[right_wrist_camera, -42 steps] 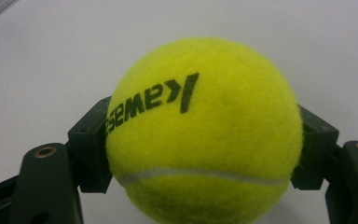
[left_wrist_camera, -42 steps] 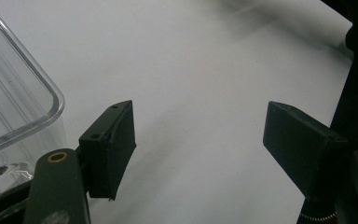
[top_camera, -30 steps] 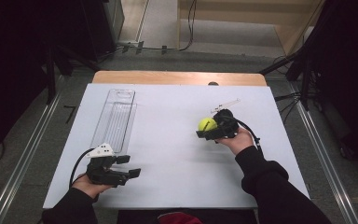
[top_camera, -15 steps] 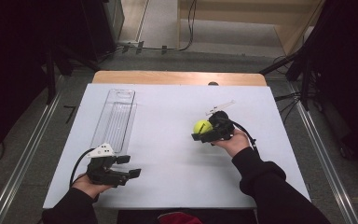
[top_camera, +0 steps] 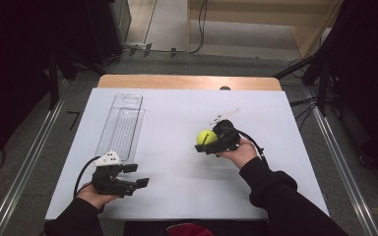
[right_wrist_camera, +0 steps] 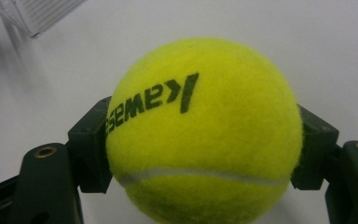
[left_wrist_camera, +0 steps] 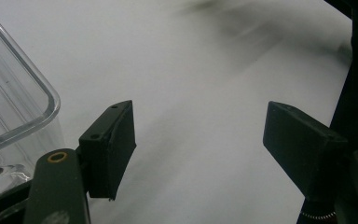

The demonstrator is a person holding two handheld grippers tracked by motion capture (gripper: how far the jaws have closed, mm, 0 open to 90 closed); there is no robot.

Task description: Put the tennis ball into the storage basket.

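Observation:
A yellow tennis ball [top_camera: 205,137] with black lettering is clamped in my right gripper [top_camera: 207,143] at the right middle of the white table. In the right gripper view the ball [right_wrist_camera: 204,130] sits squeezed between both black pads [right_wrist_camera: 92,149]. A long clear plastic tray [top_camera: 121,125] lies lengthwise on the left half of the table. My left gripper [top_camera: 139,176] rests near the front left edge, just below the tray's near end, open with nothing between its fingers. In the left gripper view the tray's rounded corner [left_wrist_camera: 25,100] stands at the left, beside the wide-apart pads [left_wrist_camera: 111,147].
The white table top [top_camera: 177,187] ends in a wooden strip [top_camera: 187,81] at the far side. Metal rails [top_camera: 24,167] run along the floor on both sides. A cable trails from each gripper toward the person's sleeves.
My right gripper has carried the ball a little to the left across the table. The left gripper has stayed in place.

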